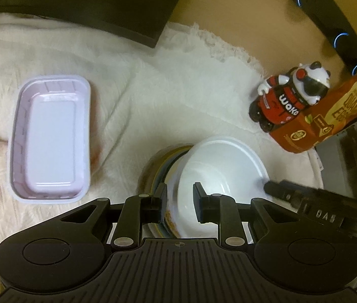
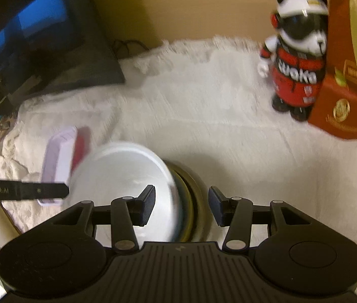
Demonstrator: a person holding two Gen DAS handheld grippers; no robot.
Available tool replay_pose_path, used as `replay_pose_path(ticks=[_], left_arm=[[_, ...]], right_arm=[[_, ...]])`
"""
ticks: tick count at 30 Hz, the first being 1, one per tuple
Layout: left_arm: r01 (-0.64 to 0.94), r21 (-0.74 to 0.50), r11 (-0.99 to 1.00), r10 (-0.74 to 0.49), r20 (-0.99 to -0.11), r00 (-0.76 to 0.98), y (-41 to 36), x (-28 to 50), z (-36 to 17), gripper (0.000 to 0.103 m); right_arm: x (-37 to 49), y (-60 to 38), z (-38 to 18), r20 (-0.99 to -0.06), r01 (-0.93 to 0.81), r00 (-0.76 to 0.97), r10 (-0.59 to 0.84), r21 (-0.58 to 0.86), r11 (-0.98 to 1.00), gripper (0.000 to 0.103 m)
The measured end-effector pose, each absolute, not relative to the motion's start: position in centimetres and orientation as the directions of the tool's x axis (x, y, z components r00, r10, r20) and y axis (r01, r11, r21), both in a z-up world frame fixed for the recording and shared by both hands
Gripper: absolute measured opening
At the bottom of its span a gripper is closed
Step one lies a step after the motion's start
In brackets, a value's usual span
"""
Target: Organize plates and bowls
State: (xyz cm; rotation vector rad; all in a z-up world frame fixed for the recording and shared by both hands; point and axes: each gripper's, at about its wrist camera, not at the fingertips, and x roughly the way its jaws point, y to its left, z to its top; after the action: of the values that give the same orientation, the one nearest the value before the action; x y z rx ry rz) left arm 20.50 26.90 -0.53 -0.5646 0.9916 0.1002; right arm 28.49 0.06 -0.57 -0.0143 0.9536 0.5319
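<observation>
One white bowl (image 1: 219, 166) tilts on one stack of plates (image 1: 157, 174) beside one lilac tray (image 1: 49, 139); the left gripper (image 1: 179, 203) pinches its rim, while the right gripper (image 2: 182, 205), partly open, straddles the stack's edge, grip unclear.

"woko" in white letters on red torso of panda figurine (image 1: 287, 96), right of frame. Red carton (image 2: 350, 58), upper right: fragments "QU", "EG". Other tongs' arm (image 2: 21, 190), left edge: "GenRobot.AI".

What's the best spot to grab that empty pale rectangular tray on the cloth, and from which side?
Probably the thin rim on a long side of the tray, from above, one finger inside and one outside. It lies flat and open side up on the cloth, and looks too wide to span whole; nothing crowds its long sides.
</observation>
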Motion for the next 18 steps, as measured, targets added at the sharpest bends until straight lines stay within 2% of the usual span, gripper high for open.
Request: replay_pose_path(ticks=[4,8,11,18], left_arm=[[-0.363,-0.403,0.840,-0.127,-0.797,0.591,30.0,17.9,0.7,0.025],[-0.465,-0.382,0.799,-0.018,-0.788,0.615,35.0,15.1,1.1,0.025],[-0.529,-0.349,0.774,0.069,-0.784,0.617,38.2,13.7,0.3,0.026],[-0.592,-0.283,0.755,0.118,-0.829,0.546,41.9,14.3,-3.8,0.026]], right_arm=[[27.7,2.7,1.5,-0.745,-0.491,0.477,0.466,0.214,0.845,0.047],[26.8,7.5,2.4,-0.740,-0.562,0.435,0.513,0.222,0.797,0.047],[26.2,12.2,2.4,-0.758,-0.604,0.396,0.518,0.210,0.769,0.047],[27.1,22.8,-1.0,-0.837,-0.599,0.316,0.447,0.189,0.778,0.047]])
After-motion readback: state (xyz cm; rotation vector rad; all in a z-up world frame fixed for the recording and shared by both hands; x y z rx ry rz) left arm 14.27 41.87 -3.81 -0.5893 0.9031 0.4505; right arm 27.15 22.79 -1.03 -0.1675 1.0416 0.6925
